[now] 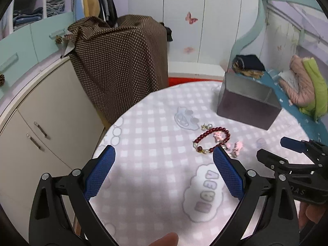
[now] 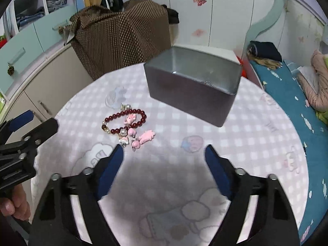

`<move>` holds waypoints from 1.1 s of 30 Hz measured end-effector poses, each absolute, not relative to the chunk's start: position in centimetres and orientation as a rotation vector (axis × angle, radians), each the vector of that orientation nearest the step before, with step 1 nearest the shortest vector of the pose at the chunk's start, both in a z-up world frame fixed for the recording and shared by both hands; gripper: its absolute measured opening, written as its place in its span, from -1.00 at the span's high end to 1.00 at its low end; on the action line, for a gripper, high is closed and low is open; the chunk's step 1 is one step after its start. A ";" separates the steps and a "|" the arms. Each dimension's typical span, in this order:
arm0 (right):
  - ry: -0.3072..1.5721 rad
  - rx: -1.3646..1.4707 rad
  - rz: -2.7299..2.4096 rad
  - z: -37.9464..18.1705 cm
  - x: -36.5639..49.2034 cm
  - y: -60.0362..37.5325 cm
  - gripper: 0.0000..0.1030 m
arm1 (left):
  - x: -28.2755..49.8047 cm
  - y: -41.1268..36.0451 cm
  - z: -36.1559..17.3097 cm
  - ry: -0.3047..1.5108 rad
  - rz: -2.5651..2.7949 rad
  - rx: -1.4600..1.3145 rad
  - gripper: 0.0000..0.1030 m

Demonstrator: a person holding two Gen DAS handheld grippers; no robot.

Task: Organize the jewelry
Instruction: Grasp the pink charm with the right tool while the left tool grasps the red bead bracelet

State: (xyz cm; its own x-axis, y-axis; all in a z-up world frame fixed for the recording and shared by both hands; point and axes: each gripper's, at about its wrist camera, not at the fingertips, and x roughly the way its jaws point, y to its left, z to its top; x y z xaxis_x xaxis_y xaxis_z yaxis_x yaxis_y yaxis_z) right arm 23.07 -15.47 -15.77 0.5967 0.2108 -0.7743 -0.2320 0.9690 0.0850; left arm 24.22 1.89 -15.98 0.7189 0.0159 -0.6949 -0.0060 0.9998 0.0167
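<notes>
Jewelry [image 2: 127, 127] clustered on checked tablecloth [image 2: 256, 143], grey box [image 2: 190, 94] open nearby, contents unclear, both grippers [image 1: 164, 155] [image 2: 164, 153] spread, empty

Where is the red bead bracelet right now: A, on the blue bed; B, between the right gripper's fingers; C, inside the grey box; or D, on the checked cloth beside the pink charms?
D: the bracelet lies on the cloth among the charms, outside the box.

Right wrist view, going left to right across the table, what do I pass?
The left gripper at the edge → red bead bracelet → pink charms → grey open box → teal bedding off the table.
</notes>
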 end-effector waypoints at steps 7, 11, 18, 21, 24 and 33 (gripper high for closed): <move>0.932 -0.034 0.307 -17.2 24.3 -13.9 -0.13 | 26.0 1.8 -17.6 0.803 0.005 0.007 -0.87; 0.947 -0.057 0.323 -18.2 25.3 -12.7 0.02 | 26.4 2.2 -18.2 0.821 0.012 0.004 -0.87; 0.949 -0.084 0.293 -18.8 25.6 -13.7 0.33 | 26.9 1.9 -18.6 0.831 0.007 0.018 -0.87; 0.941 -0.052 0.306 -18.7 25.8 -14.0 0.33 | 27.5 1.6 -18.9 0.835 0.000 0.023 -0.86; 0.932 -0.076 0.301 -18.9 26.1 -13.5 0.30 | 28.3 1.1 -19.0 0.836 -0.013 0.025 -0.87; 0.910 -0.148 0.295 -19.0 26.0 -12.9 0.75 | 32.2 -0.7 -21.8 0.909 -0.027 0.096 -0.84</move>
State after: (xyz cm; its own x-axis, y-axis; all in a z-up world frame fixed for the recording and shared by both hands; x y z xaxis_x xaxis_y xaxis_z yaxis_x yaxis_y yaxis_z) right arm 25.96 -12.92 -19.01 0.5769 0.1888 -0.7947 -0.3131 0.9497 -0.0017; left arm 32.24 -0.72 -21.78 0.6145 0.0168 -0.7888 0.0644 0.9954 0.0714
